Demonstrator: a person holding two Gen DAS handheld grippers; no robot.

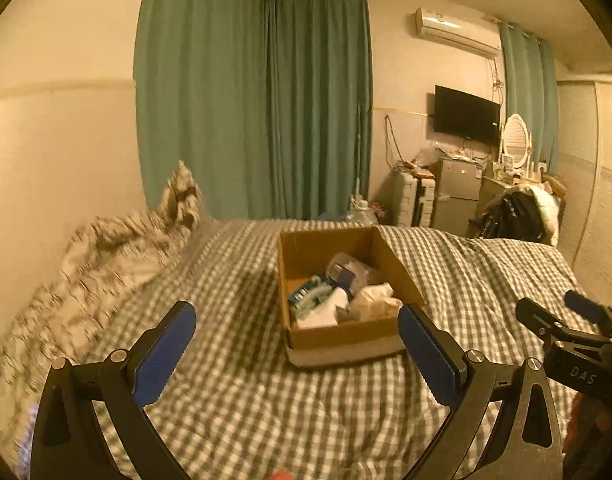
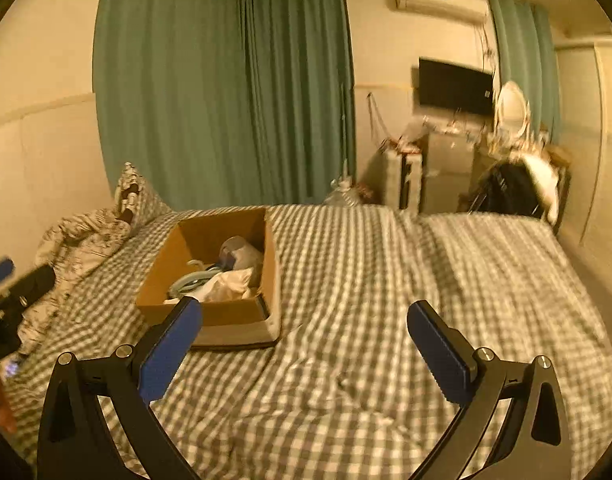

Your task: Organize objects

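The cardboard box (image 1: 338,292) sits open on the checked bed (image 1: 233,400), already holding a jumble of small objects (image 1: 334,296): blue-and-white packets, a clear bag, crumpled white wrapping. We hold the left hand-held gripper (image 1: 297,356) just short of its near wall, released and empty, and the right hand-held gripper (image 2: 306,344) beside it over bare cover, also spread wide with nothing between the pads. We judge that the soft mattress is the risk: pressing on the near wall could tip or slide the box and spill its load. The left view looks down into the contents; the right view shows the box from its side and the wide stretch of bed to its right, where we see nothing loose.
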